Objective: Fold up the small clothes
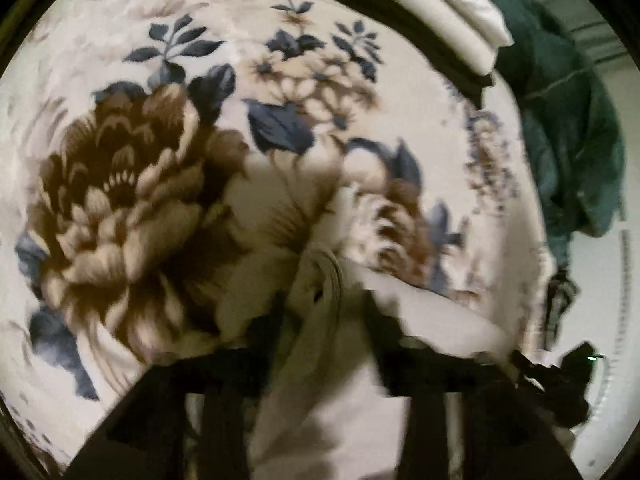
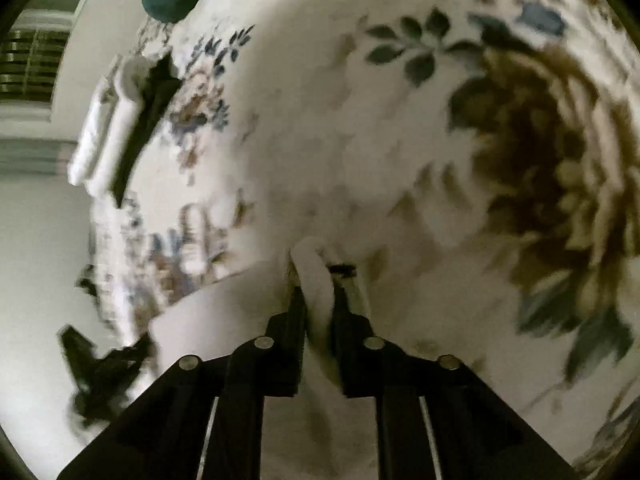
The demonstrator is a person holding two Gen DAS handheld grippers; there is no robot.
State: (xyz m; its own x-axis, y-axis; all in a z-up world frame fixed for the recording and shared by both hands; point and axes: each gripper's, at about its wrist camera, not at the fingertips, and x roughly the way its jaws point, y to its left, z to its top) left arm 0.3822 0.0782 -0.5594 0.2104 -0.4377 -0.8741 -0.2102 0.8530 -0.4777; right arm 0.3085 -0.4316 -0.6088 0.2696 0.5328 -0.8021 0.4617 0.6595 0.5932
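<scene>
Our left tool [image 1: 326,320] and right tool [image 2: 320,300] each pinch the bunched white garment [image 2: 316,276] over the floral bedspread [image 1: 140,184]; folded clothes [image 1: 452,8] lie beyond.

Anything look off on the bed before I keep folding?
Mostly fine. The teal garment lies crumpled at the blanket's edge, unfolded, beside the neat folded stack. Both grippers pinch the white cloth normally.

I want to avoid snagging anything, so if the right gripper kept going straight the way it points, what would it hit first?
The right gripper is shut on a fold of white cloth. Just past that fold lies the flowered blanket, so it would likely press into the blanket first, though blur makes depth uncertain.
</scene>
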